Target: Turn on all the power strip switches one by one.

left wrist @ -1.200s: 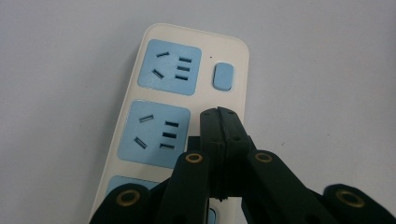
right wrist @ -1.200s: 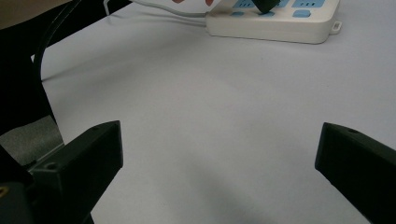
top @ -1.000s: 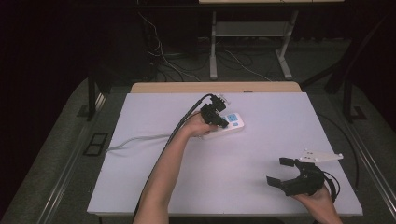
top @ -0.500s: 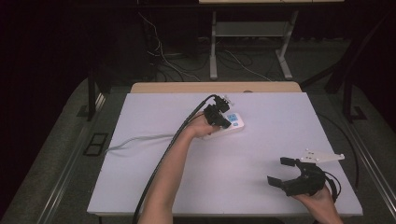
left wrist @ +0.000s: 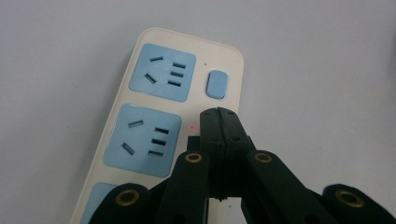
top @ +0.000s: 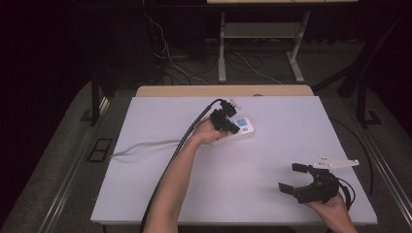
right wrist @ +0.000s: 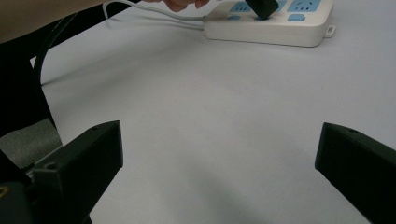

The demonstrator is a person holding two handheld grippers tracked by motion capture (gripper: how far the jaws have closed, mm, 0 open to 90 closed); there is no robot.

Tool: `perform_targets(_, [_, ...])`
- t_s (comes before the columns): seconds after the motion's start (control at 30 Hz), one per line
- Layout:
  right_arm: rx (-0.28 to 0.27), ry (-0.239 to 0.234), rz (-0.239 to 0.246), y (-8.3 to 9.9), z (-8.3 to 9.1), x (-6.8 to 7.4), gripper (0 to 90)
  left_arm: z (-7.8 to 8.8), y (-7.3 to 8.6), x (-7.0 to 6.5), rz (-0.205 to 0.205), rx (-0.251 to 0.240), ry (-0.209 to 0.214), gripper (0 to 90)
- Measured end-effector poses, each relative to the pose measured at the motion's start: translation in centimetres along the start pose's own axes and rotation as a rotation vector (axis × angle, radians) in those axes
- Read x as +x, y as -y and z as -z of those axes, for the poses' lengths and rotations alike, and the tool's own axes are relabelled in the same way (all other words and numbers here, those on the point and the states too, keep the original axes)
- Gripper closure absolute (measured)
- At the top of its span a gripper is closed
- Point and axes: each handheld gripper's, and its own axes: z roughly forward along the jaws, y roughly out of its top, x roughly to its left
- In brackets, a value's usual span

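A white power strip (left wrist: 140,107) with blue socket panels and a blue switch (left wrist: 217,84) lies at the middle of the white table (top: 194,184), its pale cord (top: 141,144) trailing left. My left gripper (left wrist: 218,113) is shut with nothing between the jaws, its tips just over the strip's right edge, beside a small red light (left wrist: 192,127) and below the switch. From above, this gripper (top: 229,123) sits on top of the strip (top: 244,128). My right gripper (top: 289,177) stands open and empty near the front right corner; its wide-spread jaws (right wrist: 220,128) face the strip (right wrist: 271,25).
A black cable (top: 167,170) runs along the left forearm off the table's front edge. A wooden board (top: 194,91) borders the far edge. Behind it, table legs (top: 222,43) and loose wires lie on the dark floor.
The left gripper has shifted very slightly over the power strip. The right gripper has stayed in place, still open.
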Motion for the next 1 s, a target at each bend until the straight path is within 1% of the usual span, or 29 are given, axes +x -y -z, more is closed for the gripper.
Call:
perform_targets(0.03, [0.001, -0.001, 0.002, 0.0, 0.0, 0.0, 0.7, 0.1, 0.0, 0.0, -0.006, 0.007, -0.009, 88.9])
perform_targets(0.1, [0.0, 0.0, 0.002, 0.0, 0.0, 0.0, 0.7, 0.4, 0.0, 0.1, -0.007, 0.011, -0.008, 88.9])
perform_targets(0.13, [0.0, 0.0, 0.0, 0.0, 0.0, 0.0, 0.7, 0.5, 0.0, 0.1, -0.013, 0.012, -0.014, 88.9])
perform_targets(0.37, [-0.002, 0.001, 0.0, 0.0, 0.0, 0.0, 0.7, 1.7, -0.4, 0.3, -0.006, -0.028, -0.019, 88.9])
perform_targets(0.5, [-0.004, 0.002, -0.003, 0.0, 0.0, 0.0, 0.7, 2.2, -0.9, 0.4, -0.01, -0.039, -0.015, 88.9])
perform_targets(0.53, [-0.003, 0.001, -0.004, 0.0, 0.0, 0.0, 0.7, 2.2, -1.0, 0.4, -0.009, -0.045, -0.014, 88.9])
perform_targets(0.8, [-0.004, 0.0, -0.003, 0.0, 0.0, 0.0, 0.7, 2.4, -2.7, 0.1, -0.041, -0.042, -0.012, 88.9])
perform_targets(0.93, [-0.005, -0.001, -0.006, 0.0, 0.1, -0.1, 0.7, 2.2, -3.3, -0.1, -0.054, -0.042, -0.008, 88.9])
perform_targets(1.0, [-0.006, -0.001, -0.004, 0.0, 0.1, -0.1, 0.7, 2.0, -3.5, -0.2, -0.053, -0.042, -0.006, 88.9])
